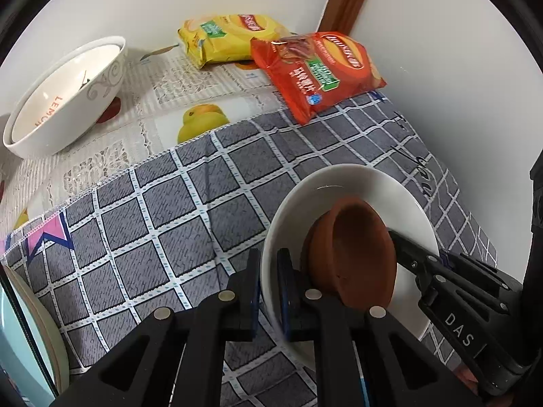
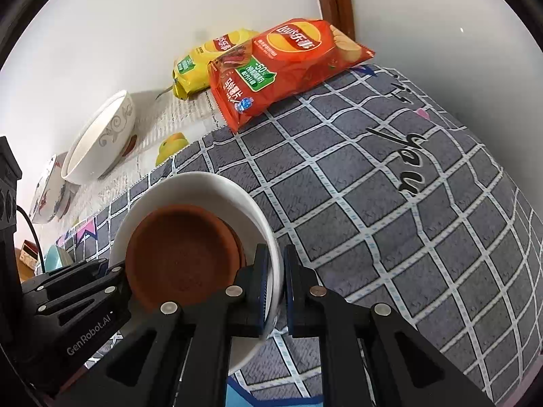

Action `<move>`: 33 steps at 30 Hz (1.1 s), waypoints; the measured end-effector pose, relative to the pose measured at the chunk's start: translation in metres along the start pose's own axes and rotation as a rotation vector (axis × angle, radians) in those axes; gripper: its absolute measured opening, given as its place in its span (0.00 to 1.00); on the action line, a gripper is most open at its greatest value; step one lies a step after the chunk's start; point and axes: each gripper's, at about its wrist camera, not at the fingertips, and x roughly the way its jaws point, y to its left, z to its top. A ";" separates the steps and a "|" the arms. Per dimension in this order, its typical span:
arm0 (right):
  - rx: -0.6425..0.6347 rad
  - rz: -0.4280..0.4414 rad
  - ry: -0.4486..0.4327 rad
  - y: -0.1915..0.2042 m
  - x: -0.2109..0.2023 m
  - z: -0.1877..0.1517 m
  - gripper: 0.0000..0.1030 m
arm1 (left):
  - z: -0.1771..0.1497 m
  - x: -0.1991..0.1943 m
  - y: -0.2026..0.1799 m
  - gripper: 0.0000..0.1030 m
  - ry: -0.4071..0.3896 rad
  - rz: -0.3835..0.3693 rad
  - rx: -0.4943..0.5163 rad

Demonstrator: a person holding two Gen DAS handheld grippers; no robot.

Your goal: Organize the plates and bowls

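A white plate (image 1: pixel 339 183) holds a small brown clay dish (image 1: pixel 353 247) above the grey checked cloth. My left gripper (image 1: pixel 269 291) is shut on the plate's left rim. My right gripper (image 2: pixel 275 285) is shut on the plate's right rim (image 2: pixel 271 237), with the clay dish (image 2: pixel 183 254) beside it. Each gripper shows in the other's view, the right one (image 1: pixel 441 281) and the left one (image 2: pixel 78 291). A white bowl with grey scrolls (image 1: pixel 64 98) stands at the back left, also in the right wrist view (image 2: pixel 101 142).
A red crisp bag (image 1: pixel 319 74) and a yellow crisp bag (image 1: pixel 224 37) lie at the back by the wall. A patterned bowl (image 2: pixel 51 193) stands left of the white bowl. A teal dish (image 1: pixel 30 335) is at the left edge. Grey checked cloth (image 2: pixel 390 203) covers the near table.
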 end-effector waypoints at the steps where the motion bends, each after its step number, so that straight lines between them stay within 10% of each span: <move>1: 0.002 -0.002 -0.004 0.000 -0.003 -0.001 0.09 | 0.000 -0.002 -0.001 0.09 0.000 -0.006 -0.002; 33: -0.009 0.074 -0.024 0.035 -0.047 -0.010 0.09 | -0.015 -0.068 0.022 0.09 -0.072 0.017 -0.062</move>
